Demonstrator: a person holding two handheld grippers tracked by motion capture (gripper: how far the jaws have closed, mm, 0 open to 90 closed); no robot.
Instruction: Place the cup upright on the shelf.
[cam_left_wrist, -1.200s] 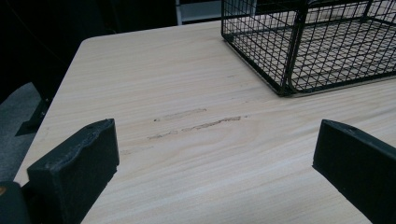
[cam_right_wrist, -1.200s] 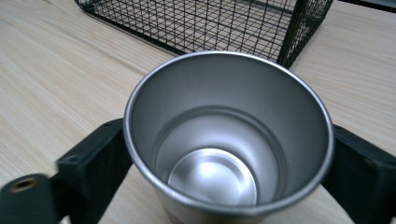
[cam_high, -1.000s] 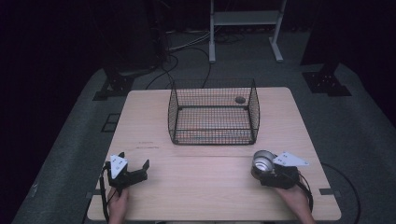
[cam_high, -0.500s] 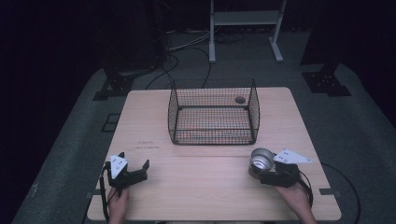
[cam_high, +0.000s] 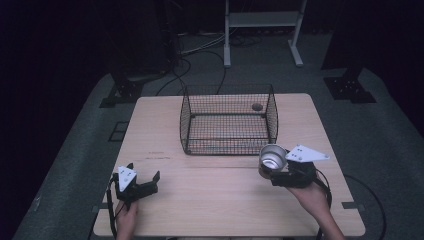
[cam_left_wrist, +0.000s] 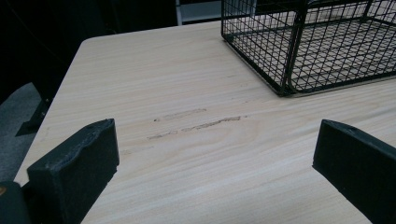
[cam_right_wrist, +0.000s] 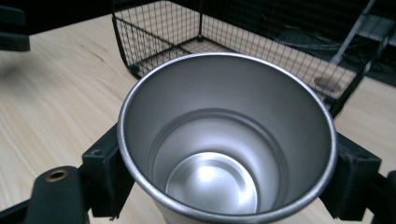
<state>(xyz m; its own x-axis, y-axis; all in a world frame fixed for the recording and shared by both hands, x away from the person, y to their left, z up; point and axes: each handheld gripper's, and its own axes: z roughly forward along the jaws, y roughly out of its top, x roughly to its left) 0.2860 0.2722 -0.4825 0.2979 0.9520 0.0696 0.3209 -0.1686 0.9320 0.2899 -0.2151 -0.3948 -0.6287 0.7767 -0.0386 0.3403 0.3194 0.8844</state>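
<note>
A shiny metal cup (cam_high: 272, 156) (cam_right_wrist: 229, 140) is clamped between the jaws of my right gripper (cam_high: 274, 169) (cam_right_wrist: 229, 172), held above the table just in front of the black wire basket (cam_high: 227, 120) (cam_right_wrist: 154, 35). The cup's inside is bare, its mouth turned up toward the camera. My left gripper (cam_high: 144, 179) (cam_left_wrist: 215, 168) rests near the table's front left, jaws wide apart with nothing between them. The basket's near corner (cam_left_wrist: 285, 88) lies ahead and to the right of it.
The wooden table (cam_high: 160, 125) carries faint scuff marks (cam_left_wrist: 196, 123) left of the basket. A small dark round thing (cam_high: 257, 106) sits by the basket's far right side. Cables and a white stand (cam_high: 260, 20) lie on the floor beyond.
My right gripper has carried the cup up and a little forward toward the basket's front right corner. The left gripper has stayed put.
</note>
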